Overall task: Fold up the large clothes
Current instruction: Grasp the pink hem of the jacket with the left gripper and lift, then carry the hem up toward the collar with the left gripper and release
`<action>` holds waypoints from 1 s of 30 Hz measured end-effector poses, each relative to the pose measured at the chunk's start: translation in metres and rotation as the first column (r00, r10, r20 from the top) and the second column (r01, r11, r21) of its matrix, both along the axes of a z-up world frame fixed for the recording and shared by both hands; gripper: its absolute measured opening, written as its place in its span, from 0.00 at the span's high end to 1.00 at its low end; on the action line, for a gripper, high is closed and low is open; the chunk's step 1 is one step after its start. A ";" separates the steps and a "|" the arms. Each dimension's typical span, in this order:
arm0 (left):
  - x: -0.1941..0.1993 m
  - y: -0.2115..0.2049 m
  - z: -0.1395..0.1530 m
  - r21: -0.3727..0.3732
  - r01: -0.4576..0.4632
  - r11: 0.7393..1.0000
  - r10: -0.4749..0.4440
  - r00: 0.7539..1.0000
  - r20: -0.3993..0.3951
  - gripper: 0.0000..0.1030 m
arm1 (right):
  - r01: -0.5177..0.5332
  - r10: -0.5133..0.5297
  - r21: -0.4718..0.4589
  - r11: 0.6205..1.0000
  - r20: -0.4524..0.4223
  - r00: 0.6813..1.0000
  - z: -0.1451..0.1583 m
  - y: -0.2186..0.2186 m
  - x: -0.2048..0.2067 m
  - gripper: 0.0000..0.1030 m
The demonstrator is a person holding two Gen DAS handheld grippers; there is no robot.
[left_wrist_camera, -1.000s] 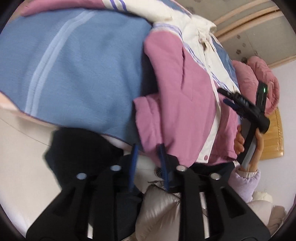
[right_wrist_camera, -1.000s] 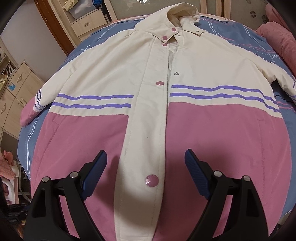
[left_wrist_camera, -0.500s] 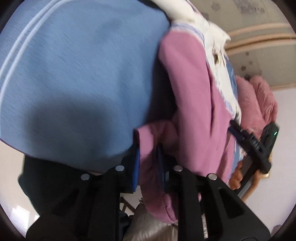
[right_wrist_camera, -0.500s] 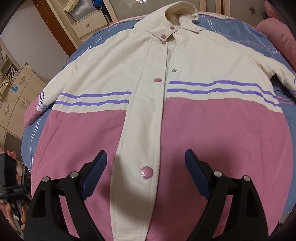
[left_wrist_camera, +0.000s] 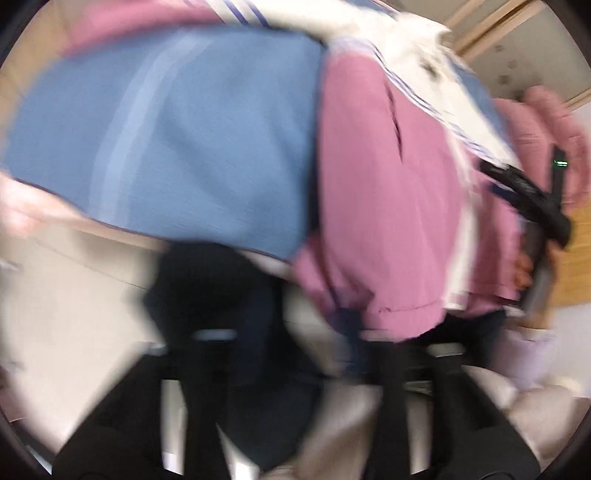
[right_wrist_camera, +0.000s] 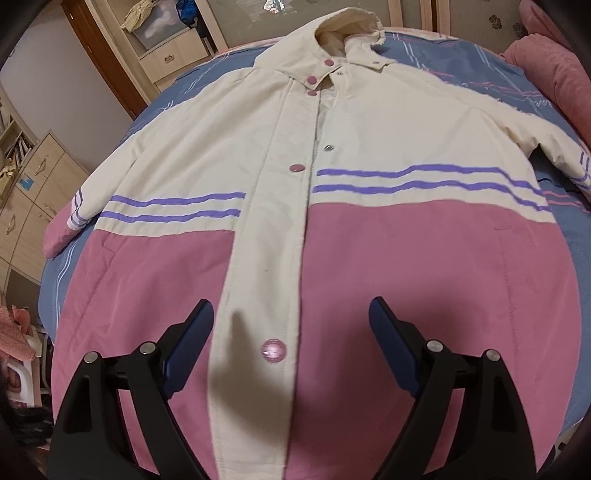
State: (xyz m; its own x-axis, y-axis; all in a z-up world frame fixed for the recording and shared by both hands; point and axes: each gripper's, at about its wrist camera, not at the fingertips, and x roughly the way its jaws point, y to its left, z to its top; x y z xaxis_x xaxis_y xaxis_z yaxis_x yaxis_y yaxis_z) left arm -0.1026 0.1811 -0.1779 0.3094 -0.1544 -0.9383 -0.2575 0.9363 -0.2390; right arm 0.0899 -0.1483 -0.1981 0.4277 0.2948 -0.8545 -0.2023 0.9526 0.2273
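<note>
right gripper [right_wrist_camera: 288, 350]: black frame, blue pads, jaws spread wide with nothing between them; hovers over the near hem.
left gripper [left_wrist_camera: 280, 332]: heavily blurred; jaws opening, no cloth visibly pinched; the pink hem corner sits just beyond its right finger.
coat [right_wrist_camera: 332, 236]: long padded pink-and-cream coat, laid flat and face up on the bed, closed down the front.
key relation: long axis runs near to far, hem nearest the right gripper, collar farthest. Placket passes between the right pads, slightly left of centre. Left gripper is at the coat's left near corner, at the bed edge, and looks the better placed for a side fold.
hem snap [right_wrist_camera: 274, 350]: glossy pink round button, directly between the right pads.
lower half: matte pink shell, soft and quilted, likely to slump when lifted.
mid band: twin purple stripes [right_wrist_camera: 424, 177] across both chest panels and the cuffs.
upper half: cream fabric, more pink snaps up the placket, one bare metal stud.
sleeves: both angled outward, cuffs off to the left and right.
collar [right_wrist_camera: 347, 26]: cream, stands up, far end.
bedsheet [right_wrist_camera: 461, 55]: blue cover with thin pale lines, lies under the whole coat.
far right: pink plush cushion [right_wrist_camera: 546, 70].
far left: wooden drawers [right_wrist_camera: 37, 192].
</note>
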 end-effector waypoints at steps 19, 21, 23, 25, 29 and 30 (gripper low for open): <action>0.126 -0.076 -0.004 0.077 0.107 0.991 -0.118 0.980 0.159 0.35 | -0.060 0.062 -0.040 0.997 0.038 0.997 0.000 0.006 0.041 0.16; 0.130 -0.075 0.014 0.100 0.085 0.991 -0.105 0.969 0.223 0.20 | -0.011 0.019 -0.093 0.996 0.080 0.997 0.010 -0.002 0.055 0.16; 0.139 -0.079 0.029 0.108 0.060 0.992 -0.087 0.959 0.268 0.09 | 0.027 -0.007 -0.172 0.985 0.115 0.993 0.013 -0.004 0.071 0.16; 0.154 -0.082 0.035 0.098 0.041 0.994 -0.067 0.959 0.275 0.08 | 0.021 0.010 -0.251 0.968 0.121 0.993 0.006 0.000 0.093 0.16; 0.194 -0.096 0.054 0.019 0.069 0.997 -0.071 0.954 0.293 0.03 | 0.011 0.014 -0.285 0.959 0.085 0.996 -0.010 -0.020 0.124 0.16; 0.212 -0.105 0.060 -0.002 0.082 0.997 -0.077 0.946 0.314 0.02 | 0.015 0.012 -0.281 0.959 0.091 0.996 -0.010 -0.028 0.126 0.16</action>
